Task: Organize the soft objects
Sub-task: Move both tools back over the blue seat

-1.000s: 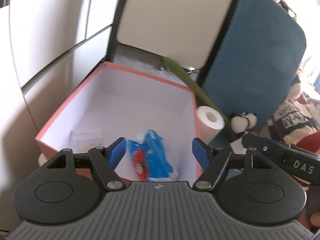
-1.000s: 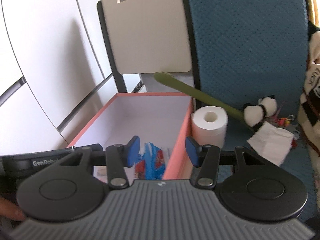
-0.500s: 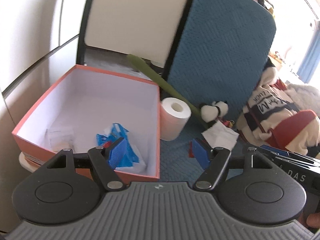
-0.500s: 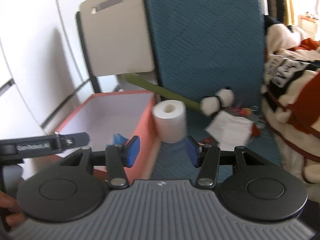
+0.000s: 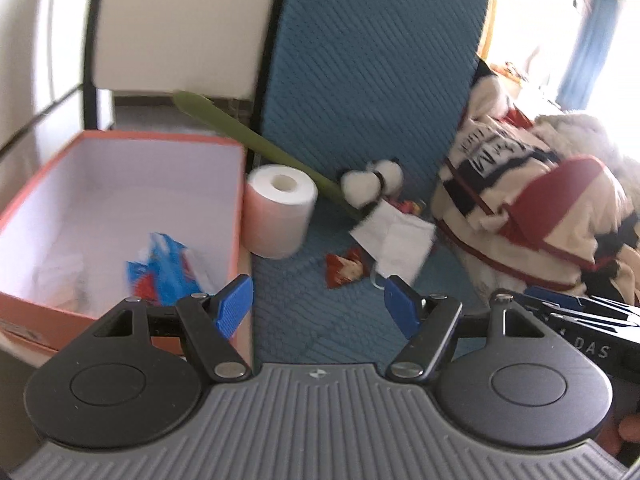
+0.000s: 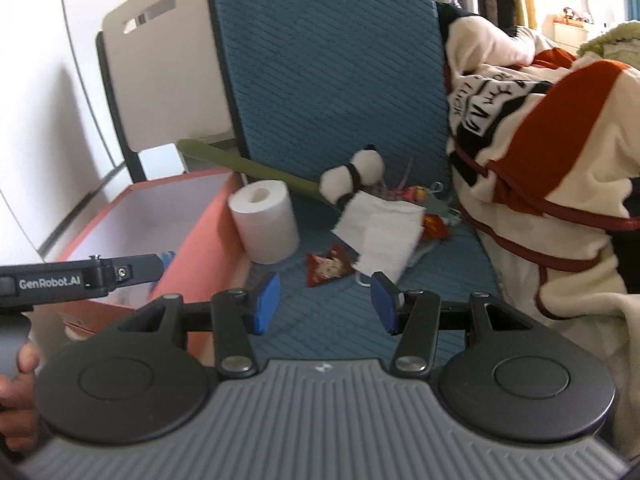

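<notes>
Through the left wrist camera, my left gripper [image 5: 318, 306] stands wide open with nothing between its blue pads, hanging over the blue quilted cushion [image 5: 320, 320] beside the orange box [image 5: 240, 200]. A blue and red packet [image 5: 168, 272] lies in the box near its right wall. The toilet paper roll [image 5: 280, 210] stands upright on the cushion, touching or just beside that wall, ahead and slightly left of my open jaws. Beyond it lie a small panda plush [image 5: 372, 186], a white tissue [image 5: 396, 240] and a red snack packet [image 5: 344, 268], the packet closest to the claw.

Through the right wrist camera, my right gripper [image 6: 325, 304] is about half open and empty. The snack packet [image 6: 326, 268] sits just ahead, between the pads' lines; the tissue [image 6: 380, 232] lies a little beyond and right, the panda plush [image 6: 352, 180] behind it near the cushion's upright back, and the roll [image 6: 264, 226] to the left against the box [image 6: 200, 232]. The other handheld gripper [image 6: 80, 278] shows at the left edge.

I judge all of these light and yielding. The roll should squash, so I would take it across its sides gently; the plush around its body; the tissue is flimsy and may slip, so I'd pinch a raised fold.
</notes>
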`<state>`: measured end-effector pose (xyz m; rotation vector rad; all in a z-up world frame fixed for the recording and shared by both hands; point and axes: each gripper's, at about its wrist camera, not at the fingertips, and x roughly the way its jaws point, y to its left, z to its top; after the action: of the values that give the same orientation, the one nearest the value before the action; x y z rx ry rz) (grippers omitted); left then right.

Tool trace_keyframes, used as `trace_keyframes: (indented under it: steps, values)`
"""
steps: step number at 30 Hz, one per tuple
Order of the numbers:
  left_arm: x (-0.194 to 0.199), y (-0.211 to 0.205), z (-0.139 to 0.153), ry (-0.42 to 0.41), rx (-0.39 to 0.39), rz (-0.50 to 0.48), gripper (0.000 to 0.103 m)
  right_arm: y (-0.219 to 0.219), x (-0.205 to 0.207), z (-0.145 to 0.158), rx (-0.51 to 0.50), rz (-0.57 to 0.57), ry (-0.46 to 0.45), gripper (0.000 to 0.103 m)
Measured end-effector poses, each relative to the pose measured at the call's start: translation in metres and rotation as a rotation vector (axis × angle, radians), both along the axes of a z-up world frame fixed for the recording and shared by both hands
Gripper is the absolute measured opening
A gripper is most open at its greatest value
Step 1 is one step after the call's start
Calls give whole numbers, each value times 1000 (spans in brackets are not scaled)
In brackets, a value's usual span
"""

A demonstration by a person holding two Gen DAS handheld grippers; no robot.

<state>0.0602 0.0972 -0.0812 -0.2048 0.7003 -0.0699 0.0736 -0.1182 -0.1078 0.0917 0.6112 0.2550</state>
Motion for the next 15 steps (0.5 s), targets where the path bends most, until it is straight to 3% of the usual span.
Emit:
trace_keyframes:
  steps: [9,15]
  values:
    - [14,-45,-21,40,38,-57,77,-33,2,-23,5,-35,25,53]
    - [18,-61,-28,58,-18,-40,77,-50,2,-32,-16,-33,43,53]
